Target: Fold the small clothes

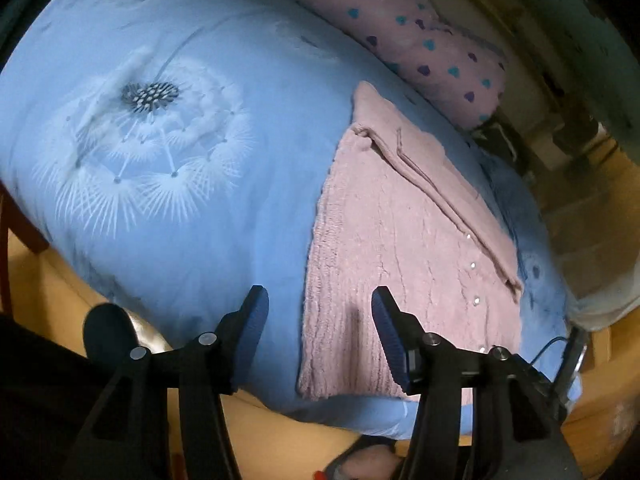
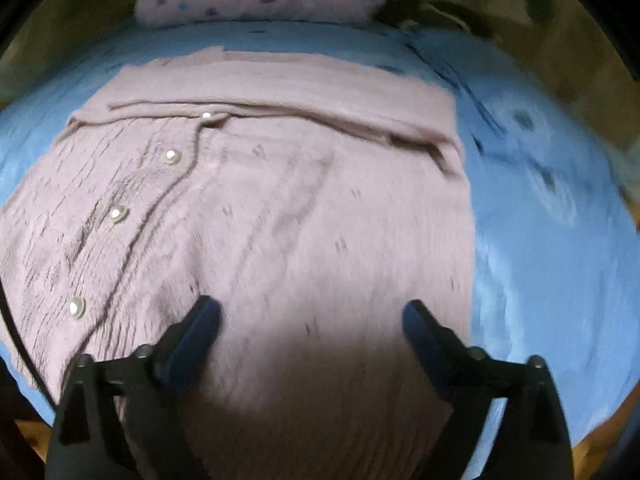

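While both my tongs hang empty, the pink knit cardigan [image 2: 280, 220] lies flat on the blue bed cover [image 1: 180, 240], buttons up, with a sleeve folded across its chest. Beyond the cardigan's collar end sits a heart-print pillow [image 1: 404, 40]. My left tongs [image 1: 320, 308] are spread wide over the cardigan's hem corner, one finger above bare cover and the other above knit. My right tongs [image 2: 312, 316] are spread just as wide over the cardigan's body, on the side away from the pearl buttons [image 2: 172, 156]. I judge the knit light, limp and stretchy, likely to sag and drag on the cover. I would pinch the hem edge at both corners, gripping through every layer, clear of the buttons.
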{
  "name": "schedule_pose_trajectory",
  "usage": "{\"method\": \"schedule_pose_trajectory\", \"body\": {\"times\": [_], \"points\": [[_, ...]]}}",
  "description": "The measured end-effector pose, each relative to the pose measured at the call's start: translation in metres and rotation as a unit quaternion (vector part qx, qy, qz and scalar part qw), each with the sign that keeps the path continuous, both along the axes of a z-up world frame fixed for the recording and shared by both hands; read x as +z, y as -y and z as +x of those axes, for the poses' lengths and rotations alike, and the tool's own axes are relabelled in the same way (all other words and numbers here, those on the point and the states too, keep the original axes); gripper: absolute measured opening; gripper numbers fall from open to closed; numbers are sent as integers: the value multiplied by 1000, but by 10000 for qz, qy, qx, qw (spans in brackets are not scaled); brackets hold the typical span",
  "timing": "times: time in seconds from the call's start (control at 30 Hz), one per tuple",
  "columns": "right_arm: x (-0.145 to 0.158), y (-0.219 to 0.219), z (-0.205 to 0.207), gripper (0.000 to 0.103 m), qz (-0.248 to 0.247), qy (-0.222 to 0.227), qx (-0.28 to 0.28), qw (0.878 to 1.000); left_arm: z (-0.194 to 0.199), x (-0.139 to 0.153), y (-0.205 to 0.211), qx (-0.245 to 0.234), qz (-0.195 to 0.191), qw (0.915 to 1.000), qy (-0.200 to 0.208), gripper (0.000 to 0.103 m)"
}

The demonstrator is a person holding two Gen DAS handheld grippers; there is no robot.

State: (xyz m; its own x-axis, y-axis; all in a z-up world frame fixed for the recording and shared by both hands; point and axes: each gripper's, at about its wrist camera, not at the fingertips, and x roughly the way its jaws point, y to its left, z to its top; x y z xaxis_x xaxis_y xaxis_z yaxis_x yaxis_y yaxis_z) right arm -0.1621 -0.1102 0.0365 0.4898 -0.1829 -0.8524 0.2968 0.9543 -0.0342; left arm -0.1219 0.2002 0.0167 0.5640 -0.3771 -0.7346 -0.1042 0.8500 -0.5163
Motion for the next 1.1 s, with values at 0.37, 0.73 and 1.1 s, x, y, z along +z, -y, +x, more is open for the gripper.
{"method": "schedule_pose_trajectory", "body": {"times": [0.37,0.73,1.1], "points": [[18,15,-52,102,197,639,-222,9975,-27,-2,27,-623,-222,9977,-110,37],[49,62,-78,99,515,1406,-788,9856,-21,-28,-12,63,-1666,9840,-625,0],[18,114,-68,88,1432,1112,-1366,9739,-17,-43,-32,513,-2191,9710,-810,0]]}}
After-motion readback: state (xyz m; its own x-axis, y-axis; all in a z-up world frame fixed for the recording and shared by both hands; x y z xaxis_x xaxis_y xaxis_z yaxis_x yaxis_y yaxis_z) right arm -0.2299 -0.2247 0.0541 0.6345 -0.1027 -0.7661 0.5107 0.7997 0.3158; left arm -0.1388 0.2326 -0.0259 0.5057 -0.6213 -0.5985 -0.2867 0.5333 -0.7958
